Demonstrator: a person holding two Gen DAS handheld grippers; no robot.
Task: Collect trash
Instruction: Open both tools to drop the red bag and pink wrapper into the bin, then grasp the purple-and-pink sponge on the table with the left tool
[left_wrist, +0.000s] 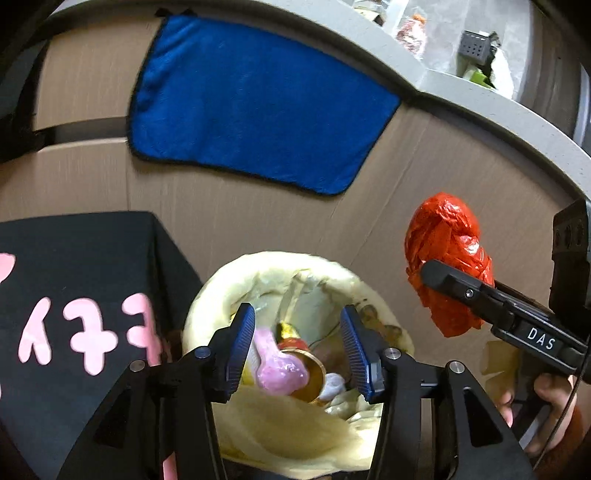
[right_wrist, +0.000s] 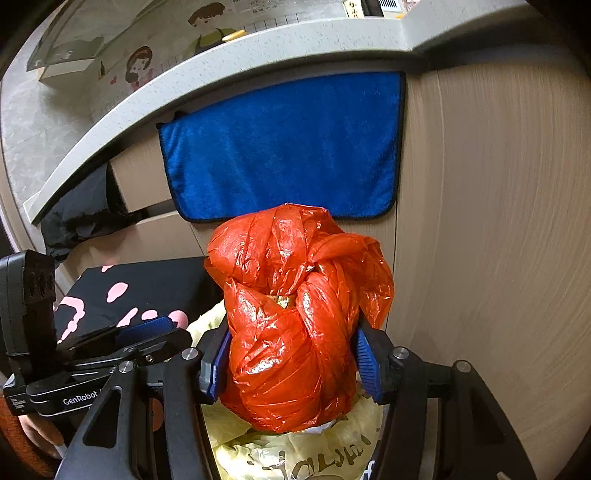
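Note:
A bin lined with a pale yellow bag (left_wrist: 266, 273) stands below both grippers, holding a pink wrapper (left_wrist: 280, 369), a gold-rimmed cup (left_wrist: 314, 373) and other scraps. My left gripper (left_wrist: 297, 347) is open and empty, its blue pads just above the bin's mouth. My right gripper (right_wrist: 293, 354) is shut on a knotted red plastic bag (right_wrist: 295, 314) and holds it above the yellow liner (right_wrist: 295, 454). In the left wrist view the red bag (left_wrist: 448, 254) hangs to the right of the bin, clamped by the right gripper's fingers (left_wrist: 454, 282).
A blue towel (left_wrist: 255, 103) hangs on the wooden cabinet front (left_wrist: 424, 177) behind the bin. A black box with pink letters (left_wrist: 74, 295) stands left of the bin. A grey countertop edge (right_wrist: 229, 55) runs above.

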